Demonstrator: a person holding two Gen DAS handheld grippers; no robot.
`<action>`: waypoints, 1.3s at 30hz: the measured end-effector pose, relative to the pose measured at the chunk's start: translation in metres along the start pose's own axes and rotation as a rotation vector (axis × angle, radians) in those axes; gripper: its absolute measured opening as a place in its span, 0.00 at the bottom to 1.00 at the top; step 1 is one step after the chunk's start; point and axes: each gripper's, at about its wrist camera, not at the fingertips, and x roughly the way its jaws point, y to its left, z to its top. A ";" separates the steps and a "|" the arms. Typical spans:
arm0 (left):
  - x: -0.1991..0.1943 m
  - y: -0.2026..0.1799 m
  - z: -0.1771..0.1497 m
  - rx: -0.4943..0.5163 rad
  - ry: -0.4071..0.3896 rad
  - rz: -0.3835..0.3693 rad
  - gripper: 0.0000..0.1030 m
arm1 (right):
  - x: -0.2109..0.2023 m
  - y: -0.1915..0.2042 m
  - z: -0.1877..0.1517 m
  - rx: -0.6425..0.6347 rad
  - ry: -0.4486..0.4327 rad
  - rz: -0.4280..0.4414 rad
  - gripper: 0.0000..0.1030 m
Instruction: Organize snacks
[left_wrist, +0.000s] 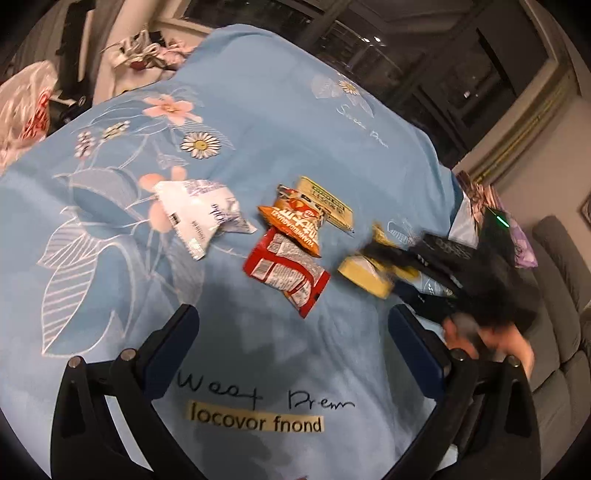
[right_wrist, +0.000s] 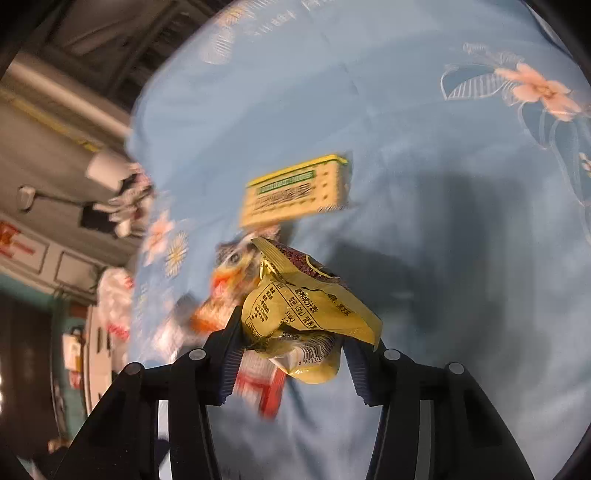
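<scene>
Snack packets lie on a blue flowered sheet (left_wrist: 258, 110). In the left wrist view a white packet (left_wrist: 199, 216) lies left, an orange packet (left_wrist: 295, 221) and a red packet (left_wrist: 286, 275) lie in the middle, and a pale yellow-green box (left_wrist: 327, 201) lies behind them. My left gripper (left_wrist: 291, 332) is open and empty above the sheet. My right gripper (right_wrist: 291, 328) is shut on a yellow packet (right_wrist: 303, 310) and holds it above the pile. It shows blurred in the left wrist view (left_wrist: 384, 258), with the yellow packet (left_wrist: 364, 275). The box (right_wrist: 295, 190) lies beyond.
A grey sofa (left_wrist: 565, 295) stands at the right. A purple flowered cloth (left_wrist: 517, 236) and dark items sit by the sheet's right edge. Clothes and a red-white bag (left_wrist: 26, 114) lie past the far left edge. Dark windows (left_wrist: 406, 48) are behind.
</scene>
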 end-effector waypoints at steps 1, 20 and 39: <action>-0.003 0.003 -0.002 -0.006 0.010 -0.003 1.00 | -0.012 0.002 -0.015 -0.015 0.004 0.026 0.50; -0.027 0.002 -0.081 0.010 0.270 -0.310 1.00 | -0.036 -0.020 -0.120 0.156 0.160 0.155 0.69; 0.023 -0.036 -0.060 0.078 0.172 -0.274 1.00 | -0.044 -0.065 -0.103 0.298 0.101 0.186 0.75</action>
